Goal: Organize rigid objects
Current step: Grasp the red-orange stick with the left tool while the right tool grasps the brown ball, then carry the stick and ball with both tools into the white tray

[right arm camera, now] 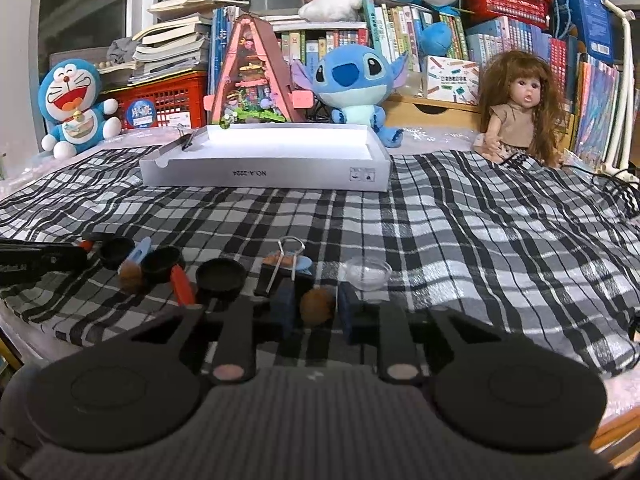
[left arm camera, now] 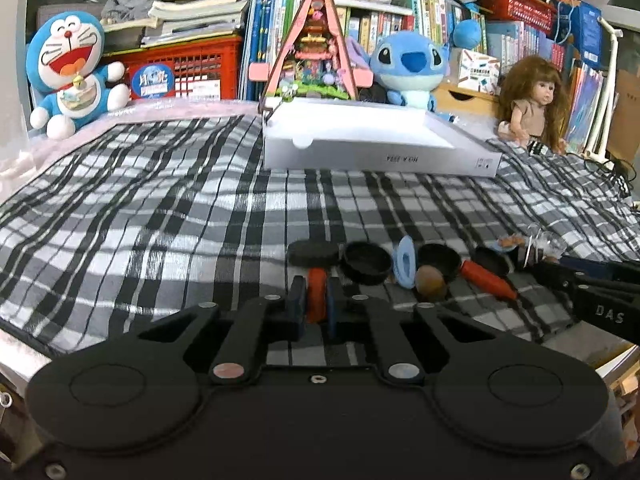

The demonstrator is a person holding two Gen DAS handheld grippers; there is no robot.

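My left gripper (left arm camera: 316,300) is shut on the orange handle (left arm camera: 316,294) of a small black toy pan (left arm camera: 313,253) lying on the plaid cloth. Beside it lie a black cap (left arm camera: 367,262), a blue ring (left arm camera: 405,262), a second orange-handled pan (left arm camera: 440,261) and a brown ball (left arm camera: 430,281). My right gripper (right arm camera: 318,304) has its jaws apart around a brown walnut-like ball (right arm camera: 317,305), touching neither side clearly. A binder clip (right arm camera: 285,270), a clear plastic cup (right arm camera: 368,273) and a black cap (right arm camera: 221,275) lie just beyond it. A white open box (right arm camera: 264,173) sits further back.
The plaid cloth (right arm camera: 460,232) covers the table. A Doraemon plush (right arm camera: 76,108), a toy A-frame house (right arm camera: 256,76), a Stitch plush (right arm camera: 352,88) and a doll (right arm camera: 516,108) stand along the back before bookshelves. A cable (right arm camera: 612,180) lies at the far right.
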